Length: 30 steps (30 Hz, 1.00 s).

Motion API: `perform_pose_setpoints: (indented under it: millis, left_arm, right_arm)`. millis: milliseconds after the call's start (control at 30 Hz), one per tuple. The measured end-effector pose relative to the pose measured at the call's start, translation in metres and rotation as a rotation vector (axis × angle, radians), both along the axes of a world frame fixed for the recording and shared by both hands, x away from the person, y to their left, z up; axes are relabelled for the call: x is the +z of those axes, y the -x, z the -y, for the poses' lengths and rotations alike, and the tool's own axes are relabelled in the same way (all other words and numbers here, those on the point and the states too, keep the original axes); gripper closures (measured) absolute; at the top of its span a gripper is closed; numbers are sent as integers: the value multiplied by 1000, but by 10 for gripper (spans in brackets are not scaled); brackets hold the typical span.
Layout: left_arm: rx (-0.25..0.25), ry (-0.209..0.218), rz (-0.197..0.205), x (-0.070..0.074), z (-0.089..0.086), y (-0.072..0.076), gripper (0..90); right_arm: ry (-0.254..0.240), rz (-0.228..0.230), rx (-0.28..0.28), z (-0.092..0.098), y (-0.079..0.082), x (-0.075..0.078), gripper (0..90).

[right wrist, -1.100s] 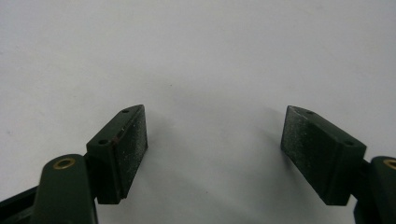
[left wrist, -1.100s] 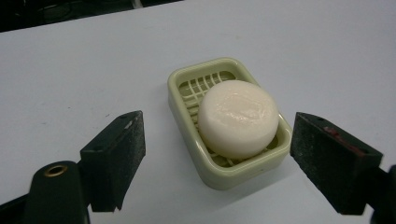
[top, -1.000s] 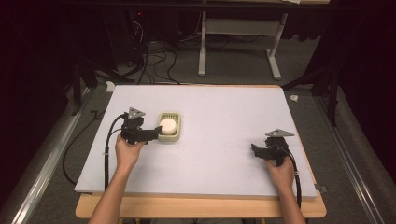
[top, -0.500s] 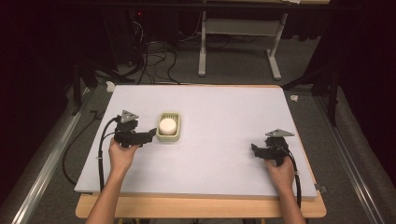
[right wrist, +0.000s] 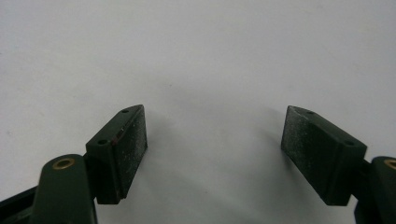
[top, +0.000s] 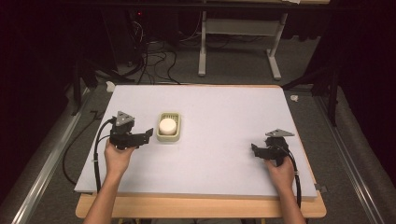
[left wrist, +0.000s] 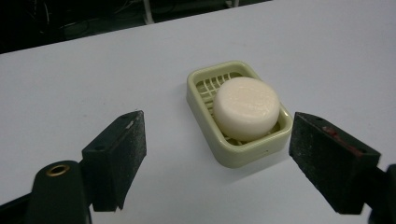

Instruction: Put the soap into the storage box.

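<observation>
A round white soap bar (top: 167,125) (left wrist: 246,108) lies in a pale green slotted soap dish (top: 161,136) (left wrist: 233,156) on the white table, left of centre. My left gripper (top: 148,134) (left wrist: 219,161) sits just left of the dish, open, jaws wide apart with nothing between them; the dish lies a short way ahead of its fingertips. My right gripper (top: 254,149) (right wrist: 215,154) rests near the table's right side, open over bare table surface, far from the dish.
The white table top (top: 224,116) lies on a wooden bench. Cables (top: 95,154) trail from the left gripper off the left edge. A white desk frame (top: 238,37) and loose wires stand on the floor beyond the far edge.
My left gripper has drawn back to the left, away from the soap dish, leaving the soap in the dish. The right gripper has stayed put.
</observation>
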<state>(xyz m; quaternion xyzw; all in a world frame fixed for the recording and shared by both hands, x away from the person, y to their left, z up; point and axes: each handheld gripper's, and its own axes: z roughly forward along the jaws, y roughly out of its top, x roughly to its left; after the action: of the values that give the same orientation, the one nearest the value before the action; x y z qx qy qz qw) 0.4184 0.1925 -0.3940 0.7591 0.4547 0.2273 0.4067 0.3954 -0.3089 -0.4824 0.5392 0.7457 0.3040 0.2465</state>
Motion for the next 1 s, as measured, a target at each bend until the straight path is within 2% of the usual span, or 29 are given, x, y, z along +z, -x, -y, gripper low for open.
perform_pose_setpoints:
  millis: [133, 567, 1000]
  left_arm:
    - [10, 11, -3, -1, -5, 3, 200]
    - [46, 10, -9, -9, -23, 15, 203]
    - [63, 29, -16, -14, -33, 21, 202]
  right_arm:
    - [-2, -1, -1, 0, 0, 0, 230]
    - [-3, -2, -2, 0, 0, 0, 229]
    - [-1, -1, -2, 0, 0, 0, 227]
